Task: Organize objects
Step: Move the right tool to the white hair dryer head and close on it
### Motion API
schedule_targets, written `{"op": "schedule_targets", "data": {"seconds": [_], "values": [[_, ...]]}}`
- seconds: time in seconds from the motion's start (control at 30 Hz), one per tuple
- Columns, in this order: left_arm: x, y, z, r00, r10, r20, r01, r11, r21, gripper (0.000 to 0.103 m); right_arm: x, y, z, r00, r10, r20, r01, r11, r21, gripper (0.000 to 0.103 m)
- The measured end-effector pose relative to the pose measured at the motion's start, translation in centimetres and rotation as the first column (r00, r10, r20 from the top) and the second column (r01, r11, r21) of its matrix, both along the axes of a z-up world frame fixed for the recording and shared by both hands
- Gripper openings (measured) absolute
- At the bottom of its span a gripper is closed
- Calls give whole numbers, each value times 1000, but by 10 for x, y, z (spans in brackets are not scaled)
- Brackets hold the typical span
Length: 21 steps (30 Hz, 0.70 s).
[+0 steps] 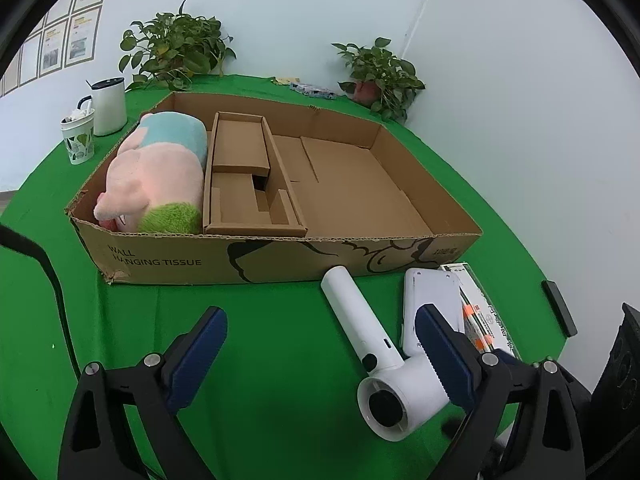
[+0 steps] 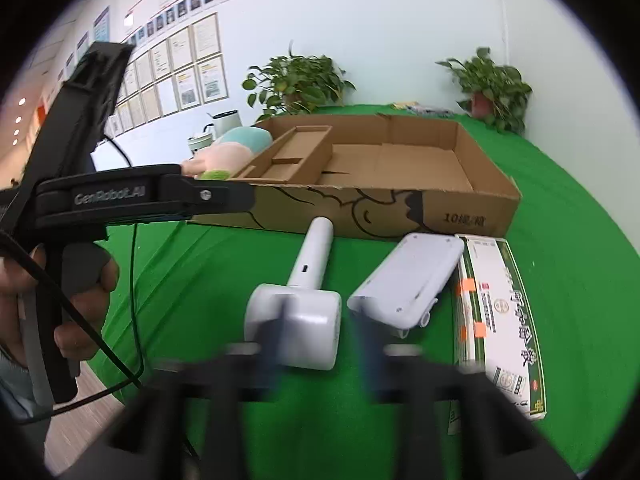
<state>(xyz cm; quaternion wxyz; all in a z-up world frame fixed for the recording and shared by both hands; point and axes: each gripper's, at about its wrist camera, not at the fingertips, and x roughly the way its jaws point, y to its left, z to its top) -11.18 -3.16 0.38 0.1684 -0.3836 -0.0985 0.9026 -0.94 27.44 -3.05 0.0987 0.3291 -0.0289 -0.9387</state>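
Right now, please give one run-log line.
left gripper: open, empty | right gripper: open around fan | plush: in box

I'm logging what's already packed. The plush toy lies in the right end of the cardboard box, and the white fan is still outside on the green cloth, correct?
Not quite. The plush toy lies in the left end of the box, beside the cardboard insert; the right end holds nothing, as the left wrist view shows. The fan is indeed outside, on the cloth.
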Motion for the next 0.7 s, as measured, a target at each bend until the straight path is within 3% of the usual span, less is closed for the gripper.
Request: {"op": "schedule_targets", "data": {"seconds": [0.23, 0.47, 0.53, 0.7], "values": [[-16, 3, -5, 999, -19, 30, 18, 999, 40, 96, -9, -2, -11, 997, 37, 60, -38, 999, 7, 102], [-61, 23, -36, 968, -129, 213, 98, 984, 149, 94, -19, -15, -14, 997, 52, 59, -54, 998, 38, 102], [-70, 26, -45, 955, -138, 262, 100, 983, 151, 90, -23, -16, -14, 998, 32, 55, -35, 997, 66, 95], [-75, 30, -57, 928, -179, 326, 130, 977, 167, 77, -29, -18, -18, 991, 70, 116, -75, 997, 33, 59]]}}
